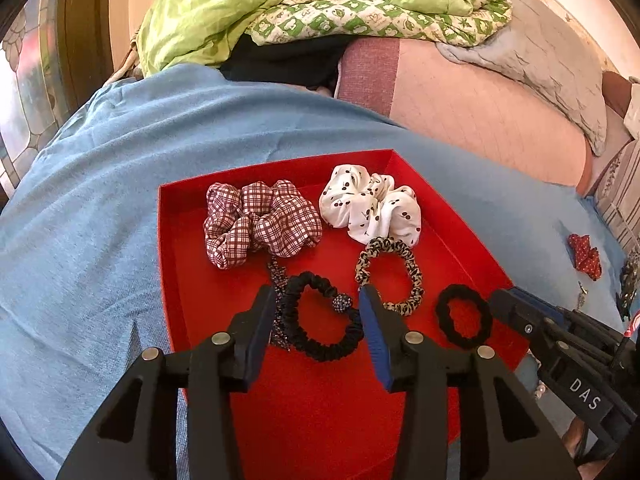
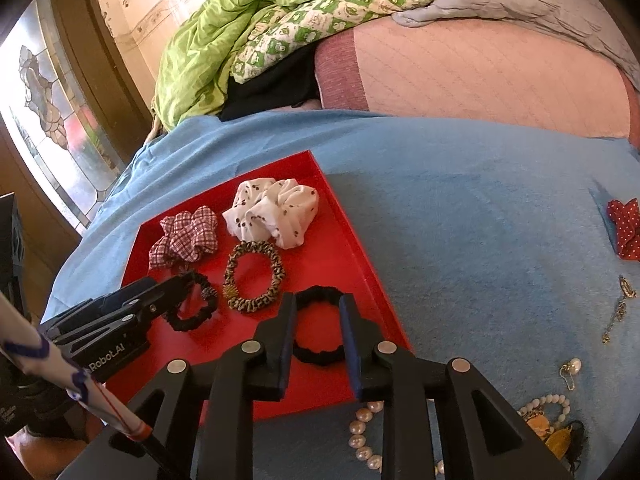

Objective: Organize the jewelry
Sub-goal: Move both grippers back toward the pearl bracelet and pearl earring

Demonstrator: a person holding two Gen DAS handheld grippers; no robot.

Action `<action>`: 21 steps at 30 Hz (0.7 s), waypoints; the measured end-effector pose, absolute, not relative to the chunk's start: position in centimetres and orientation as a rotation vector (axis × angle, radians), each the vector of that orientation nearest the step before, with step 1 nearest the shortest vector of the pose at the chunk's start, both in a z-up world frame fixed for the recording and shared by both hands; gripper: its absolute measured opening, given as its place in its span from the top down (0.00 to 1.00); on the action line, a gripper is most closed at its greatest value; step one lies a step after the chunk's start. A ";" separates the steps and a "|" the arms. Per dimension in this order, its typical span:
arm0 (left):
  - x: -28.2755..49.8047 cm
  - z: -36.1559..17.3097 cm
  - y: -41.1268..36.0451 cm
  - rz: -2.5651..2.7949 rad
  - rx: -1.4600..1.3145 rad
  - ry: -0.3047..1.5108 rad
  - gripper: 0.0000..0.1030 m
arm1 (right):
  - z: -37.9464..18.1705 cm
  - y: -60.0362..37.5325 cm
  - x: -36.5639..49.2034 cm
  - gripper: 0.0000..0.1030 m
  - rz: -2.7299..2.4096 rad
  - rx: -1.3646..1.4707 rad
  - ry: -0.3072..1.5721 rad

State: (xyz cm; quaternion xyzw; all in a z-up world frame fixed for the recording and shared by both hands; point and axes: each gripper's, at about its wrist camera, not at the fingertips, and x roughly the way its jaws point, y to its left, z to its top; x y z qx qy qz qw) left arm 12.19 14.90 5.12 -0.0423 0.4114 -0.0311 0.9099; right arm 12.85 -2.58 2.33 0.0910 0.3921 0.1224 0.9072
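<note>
A red tray (image 1: 188,280) (image 2: 360,264) lies on a blue cloth and holds a plaid scrunchie (image 1: 260,220) (image 2: 184,236), a white cherry-print scrunchie (image 1: 372,204) (image 2: 272,210), a leopard hair tie (image 1: 390,272) (image 2: 254,280), a black hair tie with a beaded ball (image 1: 324,320) (image 2: 192,308) and a small black hair tie (image 1: 464,316) (image 2: 318,326). My left gripper (image 1: 318,308) is open over the beaded black tie. My right gripper (image 2: 318,312) is open, its fingers either side of the small black tie; it also shows in the left wrist view (image 1: 520,316).
On the blue cloth (image 2: 480,220) right of the tray lie a red dotted bow (image 2: 626,228) (image 1: 584,256), a pearl strand (image 2: 364,432), a pearl earring (image 2: 572,368), a chain (image 2: 618,312) and a bead bracelet (image 2: 548,412). A green quilt (image 1: 300,4) lies behind.
</note>
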 end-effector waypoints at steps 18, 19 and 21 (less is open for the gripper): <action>11.8 5.4 14.6 -0.063 -0.061 0.836 0.57 | 2.2 -2.7 12.9 0.76 0.245 0.190 0.813; 11.8 5.4 14.5 -0.063 -0.058 0.835 0.57 | 2.2 -2.7 12.9 0.76 0.244 0.189 0.812; 11.8 5.4 14.4 -0.063 -0.052 0.834 0.57 | 2.2 -2.7 12.9 0.75 0.245 0.191 0.813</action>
